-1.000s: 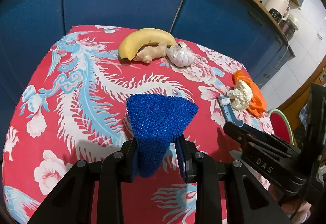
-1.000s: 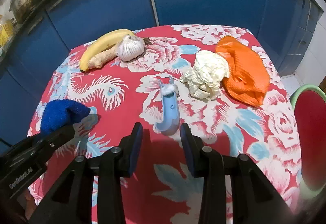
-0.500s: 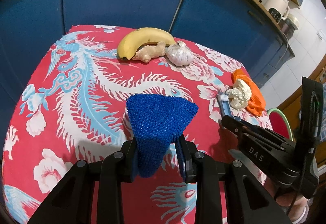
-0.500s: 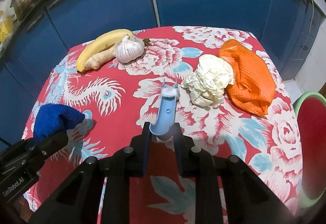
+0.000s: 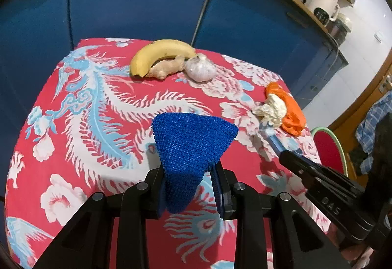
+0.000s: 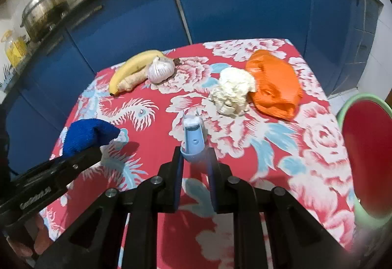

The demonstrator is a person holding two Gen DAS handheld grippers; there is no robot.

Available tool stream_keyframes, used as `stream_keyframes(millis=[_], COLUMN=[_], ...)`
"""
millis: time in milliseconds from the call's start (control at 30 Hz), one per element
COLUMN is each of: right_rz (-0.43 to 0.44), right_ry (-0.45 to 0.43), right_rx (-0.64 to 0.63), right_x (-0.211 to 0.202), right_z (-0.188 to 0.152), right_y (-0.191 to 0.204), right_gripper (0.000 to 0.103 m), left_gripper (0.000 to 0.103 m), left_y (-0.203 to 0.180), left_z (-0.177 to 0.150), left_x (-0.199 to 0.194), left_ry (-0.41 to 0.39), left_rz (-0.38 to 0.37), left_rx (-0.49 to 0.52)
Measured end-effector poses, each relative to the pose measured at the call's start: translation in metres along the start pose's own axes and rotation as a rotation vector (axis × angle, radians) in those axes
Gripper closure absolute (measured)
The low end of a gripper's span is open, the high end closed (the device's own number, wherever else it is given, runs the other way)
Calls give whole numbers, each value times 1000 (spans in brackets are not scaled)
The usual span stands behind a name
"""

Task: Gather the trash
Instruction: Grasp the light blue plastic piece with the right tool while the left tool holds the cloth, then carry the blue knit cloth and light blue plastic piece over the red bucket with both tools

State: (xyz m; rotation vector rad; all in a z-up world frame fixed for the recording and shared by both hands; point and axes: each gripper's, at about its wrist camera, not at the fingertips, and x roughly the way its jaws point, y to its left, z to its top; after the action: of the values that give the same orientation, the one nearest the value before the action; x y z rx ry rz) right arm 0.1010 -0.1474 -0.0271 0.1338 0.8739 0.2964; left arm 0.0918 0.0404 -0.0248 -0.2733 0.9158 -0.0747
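Observation:
My left gripper [image 5: 189, 171] is shut on a folded blue knitted cloth [image 5: 193, 141], held above the red floral tablecloth [image 5: 80, 122]. My right gripper [image 6: 194, 154] is shut on the near end of a curved light-blue plastic piece [image 6: 193, 136] with white fluff at its far tip; the piece points away from me, raised a little off the table. Just beyond it lie a crumpled white paper wad [image 6: 231, 91] and an orange plastic bag [image 6: 274, 85], touching each other. In the right wrist view the cloth [image 6: 85, 133] shows at the left.
A banana [image 6: 133, 65], a ginger root [image 6: 131, 79] and a garlic bulb [image 6: 160, 69] lie together at the table's far side. A red bin with a green rim [image 6: 367, 151] stands off the table's right edge. Blue cabinet doors [image 6: 232, 4] run behind the table.
My right gripper's jaws have come together on the light-blue plastic piece and raised it off the table. The left gripper and its cloth have stayed put.

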Motion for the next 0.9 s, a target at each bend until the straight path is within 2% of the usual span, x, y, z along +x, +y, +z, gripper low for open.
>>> stream_keyframes(millis=[467,900], right_rz=[-8,-87], right_ry=[-87,-165], right_rx=[98,218], right_x=[-62,-111], right_z=[-16,-33], right_y=[-43,-105], right_gripper=[82,82], left_gripper=[72,72], left_y=[-38,-89], left_z=[-4,-8], left_x=[-19,-22], left_ry=[-15,18], left_rz=[-40,-127], left_rx=[67,132])
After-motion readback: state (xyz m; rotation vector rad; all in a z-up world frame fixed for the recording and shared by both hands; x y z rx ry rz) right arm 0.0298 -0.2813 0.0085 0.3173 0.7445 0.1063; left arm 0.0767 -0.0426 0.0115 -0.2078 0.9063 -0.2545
